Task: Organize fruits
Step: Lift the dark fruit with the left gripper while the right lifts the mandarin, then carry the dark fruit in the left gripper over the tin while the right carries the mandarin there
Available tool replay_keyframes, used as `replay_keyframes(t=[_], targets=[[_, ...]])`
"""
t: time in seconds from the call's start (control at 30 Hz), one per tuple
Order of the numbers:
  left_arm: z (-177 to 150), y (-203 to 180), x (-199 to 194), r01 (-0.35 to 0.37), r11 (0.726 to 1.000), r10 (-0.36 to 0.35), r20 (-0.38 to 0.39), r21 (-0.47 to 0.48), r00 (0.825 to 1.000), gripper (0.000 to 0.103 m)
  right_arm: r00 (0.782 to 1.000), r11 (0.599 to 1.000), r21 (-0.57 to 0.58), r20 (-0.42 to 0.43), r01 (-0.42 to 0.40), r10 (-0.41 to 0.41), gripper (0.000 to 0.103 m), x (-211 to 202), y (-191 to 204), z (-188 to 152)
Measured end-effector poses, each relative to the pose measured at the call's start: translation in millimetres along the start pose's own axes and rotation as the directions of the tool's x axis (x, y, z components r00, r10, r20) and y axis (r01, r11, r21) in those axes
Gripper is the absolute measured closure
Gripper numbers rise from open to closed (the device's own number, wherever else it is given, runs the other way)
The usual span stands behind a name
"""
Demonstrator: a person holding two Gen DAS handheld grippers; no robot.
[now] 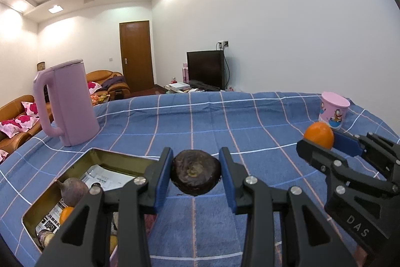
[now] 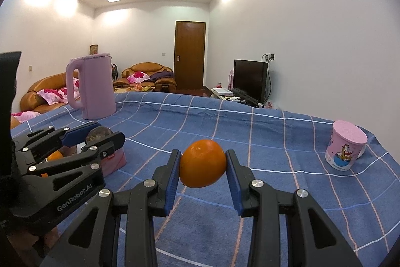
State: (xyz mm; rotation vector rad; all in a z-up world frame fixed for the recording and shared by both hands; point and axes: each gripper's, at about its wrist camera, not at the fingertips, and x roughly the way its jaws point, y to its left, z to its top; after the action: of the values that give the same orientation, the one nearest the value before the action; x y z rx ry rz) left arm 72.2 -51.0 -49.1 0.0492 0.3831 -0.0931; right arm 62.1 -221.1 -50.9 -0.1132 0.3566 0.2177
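Above the checked bench, left gripper point(image 1: 196, 173) clamps a dark fruit point(image 1: 195, 173), right gripper point(image 2: 203, 164) an orange point(image 2: 203, 163); lower each gently into the tin point(image 1: 105, 157).

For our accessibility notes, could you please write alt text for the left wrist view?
The left gripper holds a dark round fruit above a blue checked cloth, beside a tin holding more fruit. At right, the right gripper holds an orange near a pink cup; a pink kettle stands at left.
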Motion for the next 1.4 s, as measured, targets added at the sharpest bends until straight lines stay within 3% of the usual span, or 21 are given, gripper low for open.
replay_keyframes(t=[0.57, 0.87, 1.4], targets=[[-3.4, 7.5, -7.2, 0.006, 1.0, -0.006, -0.024, -0.007, 1.0, 0.063, 1.0, 1.0, -0.011, -0.004, 0.004, -0.004, 0.065, 1.1, 7.0, 0.9], [-6.0, 28.8, -15.2, -0.017, 1.0, 0.016, -0.045, -0.023, 0.999, 0.063, 0.999, 0.999, -0.014, -0.018, -0.042, 0.042, 0.065, 11.0, 24.4, 5.4], [-5.4, 87.0, -26.3, -0.126, 0.989, 0.119, -0.087, -0.078, 0.989, 0.063, 0.986, 0.985, -0.037, -0.031, -0.167, 0.166, 0.065, 30.0, 76.7, 22.1]])
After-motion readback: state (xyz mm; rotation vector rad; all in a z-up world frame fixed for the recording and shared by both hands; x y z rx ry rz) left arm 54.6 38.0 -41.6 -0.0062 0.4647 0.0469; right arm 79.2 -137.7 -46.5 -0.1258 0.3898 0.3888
